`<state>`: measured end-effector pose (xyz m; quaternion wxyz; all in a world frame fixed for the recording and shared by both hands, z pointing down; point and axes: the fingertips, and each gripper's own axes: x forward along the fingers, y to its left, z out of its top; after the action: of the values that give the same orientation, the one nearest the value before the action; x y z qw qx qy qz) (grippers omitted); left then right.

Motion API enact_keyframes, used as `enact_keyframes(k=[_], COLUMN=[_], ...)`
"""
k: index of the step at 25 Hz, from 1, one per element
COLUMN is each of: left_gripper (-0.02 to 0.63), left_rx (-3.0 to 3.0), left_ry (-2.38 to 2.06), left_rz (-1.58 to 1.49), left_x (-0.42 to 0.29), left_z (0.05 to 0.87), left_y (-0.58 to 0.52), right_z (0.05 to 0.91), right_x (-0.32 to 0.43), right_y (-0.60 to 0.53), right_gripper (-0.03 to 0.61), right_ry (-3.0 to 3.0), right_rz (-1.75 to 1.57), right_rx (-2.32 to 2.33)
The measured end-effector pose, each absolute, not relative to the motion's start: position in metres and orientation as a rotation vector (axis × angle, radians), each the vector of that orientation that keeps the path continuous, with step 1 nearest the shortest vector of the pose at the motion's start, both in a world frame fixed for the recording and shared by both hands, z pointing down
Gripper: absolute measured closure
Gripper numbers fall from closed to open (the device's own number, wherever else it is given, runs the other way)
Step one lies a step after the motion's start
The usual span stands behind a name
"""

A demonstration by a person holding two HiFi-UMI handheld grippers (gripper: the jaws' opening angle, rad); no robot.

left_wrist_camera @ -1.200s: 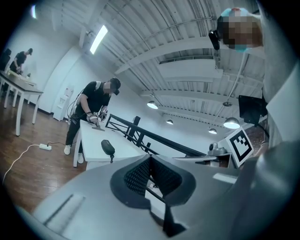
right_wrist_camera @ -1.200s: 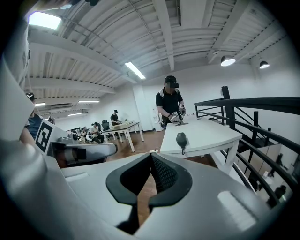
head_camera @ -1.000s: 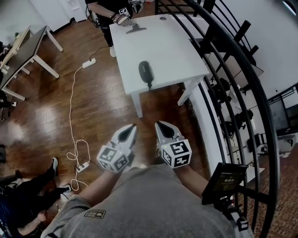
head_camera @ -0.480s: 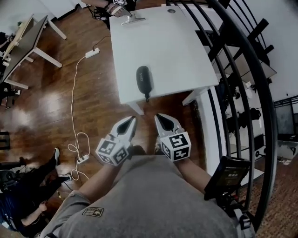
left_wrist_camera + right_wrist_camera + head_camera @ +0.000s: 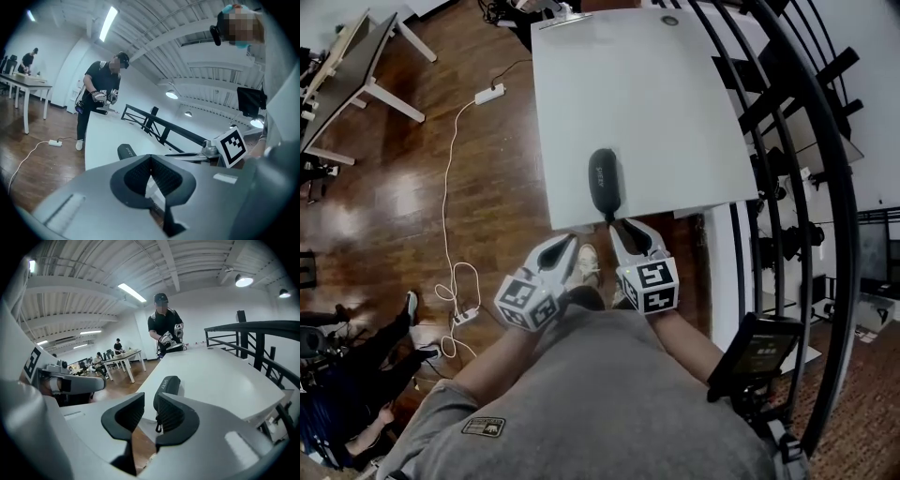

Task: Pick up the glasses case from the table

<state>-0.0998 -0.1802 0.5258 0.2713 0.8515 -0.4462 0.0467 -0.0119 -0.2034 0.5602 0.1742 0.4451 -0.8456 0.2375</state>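
Observation:
The black glasses case (image 5: 603,180) lies lengthwise near the front edge of the white table (image 5: 656,103), its zip pull hanging over the edge. My right gripper (image 5: 622,225) is just short of the case's near end; its jaws are opening, a narrow gap shows, and nothing is between them. In the right gripper view the case (image 5: 168,385) sits right behind the right gripper (image 5: 149,405). My left gripper (image 5: 567,242) hangs below the table edge, left of the case, jaws shut and empty. The left gripper view shows the case (image 5: 125,151) beyond the left gripper (image 5: 150,158).
A person (image 5: 105,93) works with grippers at the table's far end. A black railing (image 5: 787,122) runs along the right side. On the wood floor at left lie a power strip (image 5: 490,94) and white cable (image 5: 445,234). More desks (image 5: 356,66) stand far left.
Both grippers have come forward towards the table together; the front edge and the case are now much nearer, the right gripper almost at the case's near end.

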Motion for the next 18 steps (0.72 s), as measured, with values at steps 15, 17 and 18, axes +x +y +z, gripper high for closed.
enact_keyframes(k=[15,17,18], left_gripper=[0.612,0.612,0.612], left_rx=[2.228,2.221,2.219], left_ry=[-1.113,-1.100,-1.097], left_rz=[0.226,0.241,0.246], left_x=[-0.131,-0.132,-0.134], left_z=[0.584,0.588,0.590], left_y=[-0.240,-0.243,-0.244], right_z=[0.666,0.677,0.681], right_x=[-0.031,-0.031,-0.031], right_y=[-0.277,-0.279,-0.280], right_gripper=[0.190,0.184,0.181], right_ry=[-2.147,-2.119,-2.107], right_rz=[0.668,0.680,0.682], right_rx=[1.247,1.243,1.245])
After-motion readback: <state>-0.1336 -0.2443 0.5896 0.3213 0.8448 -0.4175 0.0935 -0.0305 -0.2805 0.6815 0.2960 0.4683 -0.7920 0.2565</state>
